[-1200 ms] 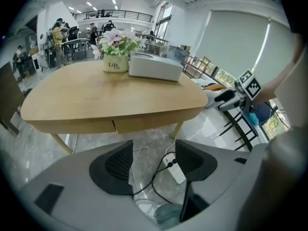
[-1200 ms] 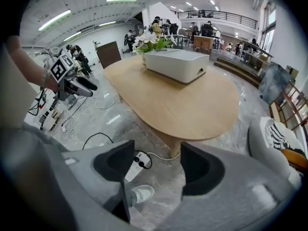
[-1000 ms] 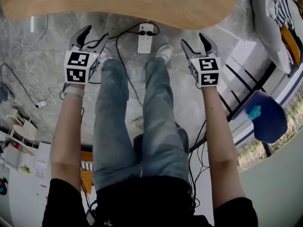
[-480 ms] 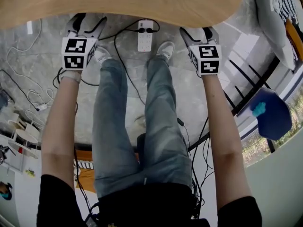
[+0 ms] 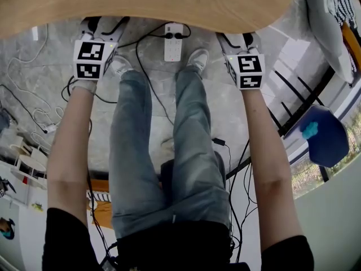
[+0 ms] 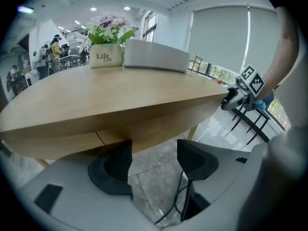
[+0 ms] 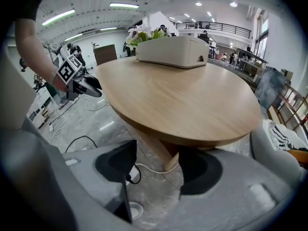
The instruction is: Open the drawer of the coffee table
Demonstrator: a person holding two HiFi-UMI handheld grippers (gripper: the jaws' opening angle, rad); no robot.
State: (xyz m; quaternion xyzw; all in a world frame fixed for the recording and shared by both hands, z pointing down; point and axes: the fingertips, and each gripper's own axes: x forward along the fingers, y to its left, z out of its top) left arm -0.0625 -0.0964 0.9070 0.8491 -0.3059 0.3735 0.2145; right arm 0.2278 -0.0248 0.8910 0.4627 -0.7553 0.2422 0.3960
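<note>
The coffee table (image 5: 158, 4) has a round light-wood top that fills the upper edge of the head view. In the left gripper view a band (image 6: 154, 121) runs under the top (image 6: 120, 95), with a thin upright seam (image 6: 100, 137) in it; I see no handle. My left gripper (image 5: 104, 22) stands open at the table's near edge, its tips hidden under the rim, and nothing lies between its jaws (image 6: 154, 150). My right gripper (image 5: 236, 38) sits at the near edge further right. Its jaws (image 7: 156, 158) are closing on nothing, with the table's leg (image 7: 161, 150) beyond them.
A white box (image 6: 154, 56) and a flower planter (image 6: 106, 57) stand on the far side of the top. On the marble floor lie a white power strip (image 5: 172, 44) and several cables (image 5: 34, 106). The person's legs (image 5: 152, 151) stand between the arms. A blue chair (image 5: 321, 137) is at right.
Both grippers moved up the picture to the table's near edge and sank; their tips, fully visible a second ago, now sit under the rim.
</note>
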